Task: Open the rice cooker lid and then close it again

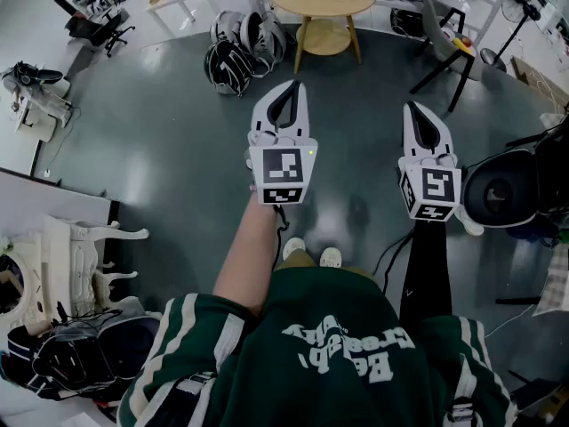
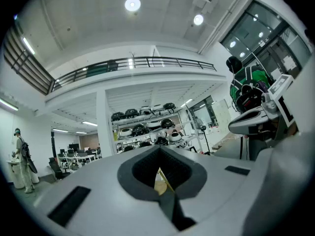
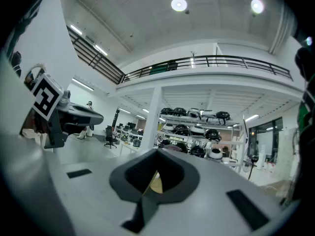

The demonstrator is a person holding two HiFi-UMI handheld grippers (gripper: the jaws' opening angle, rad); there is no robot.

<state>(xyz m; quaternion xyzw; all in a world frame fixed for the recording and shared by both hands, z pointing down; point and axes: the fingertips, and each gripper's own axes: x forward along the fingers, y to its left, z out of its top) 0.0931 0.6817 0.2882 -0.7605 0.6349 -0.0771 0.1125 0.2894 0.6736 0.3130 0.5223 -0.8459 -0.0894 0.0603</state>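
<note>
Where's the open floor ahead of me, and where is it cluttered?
Bare grey floor runs from the shoes up to the round wooden table and the black-and-white gear beside it. Crowded: white furniture at left, chair and black round object at right.

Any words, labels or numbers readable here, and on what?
White print on the green sweatshirt: upside down, too warped to read.
Left gripper and right gripper: only square marker patterns, no words.
Nothing else readable.
</note>
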